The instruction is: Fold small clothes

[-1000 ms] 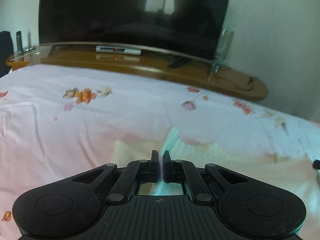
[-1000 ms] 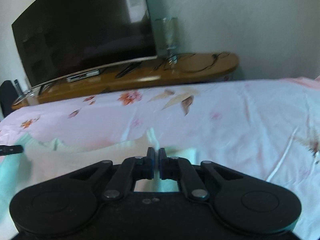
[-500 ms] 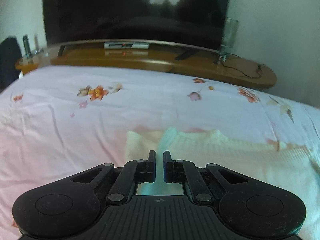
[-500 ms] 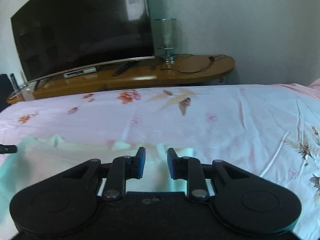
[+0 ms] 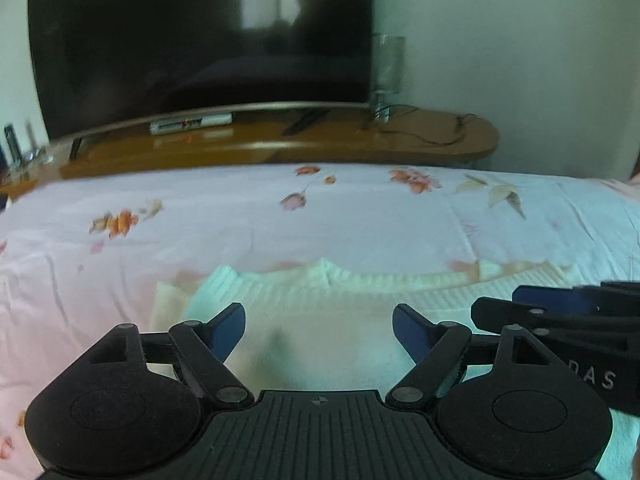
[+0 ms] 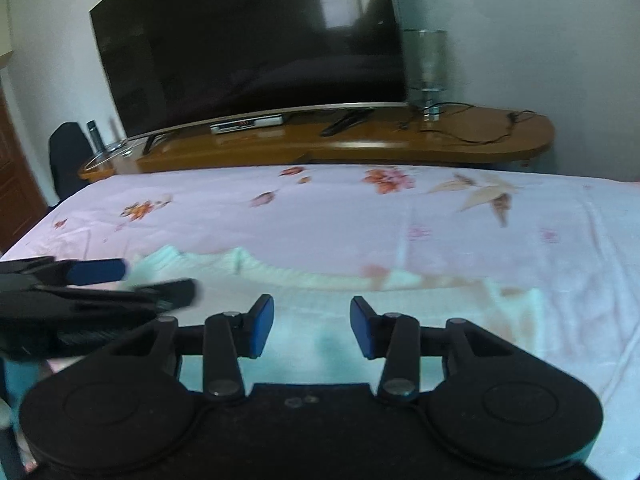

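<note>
1. Bed [image 5: 320, 220]: knit [image 5: 328, 320] lies flat on it, near edge, under both grippers
2. Left gripper [image 5: 319, 330] and right gripper [image 6: 312, 326]: jaws opening, nothing pinched, knit released
3. Step: fold just laid; next likely regrip an edge for another fold

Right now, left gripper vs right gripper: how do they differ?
The left gripper stands wider apart than the right gripper. From its own camera, the left gripper sits over the left part of the cream knit garment, near its folded left edge; the right gripper sits over the right part. Shared: both have blue pads, both jaws are opening, nothing is pinched between them, and both point toward the TV.
</note>
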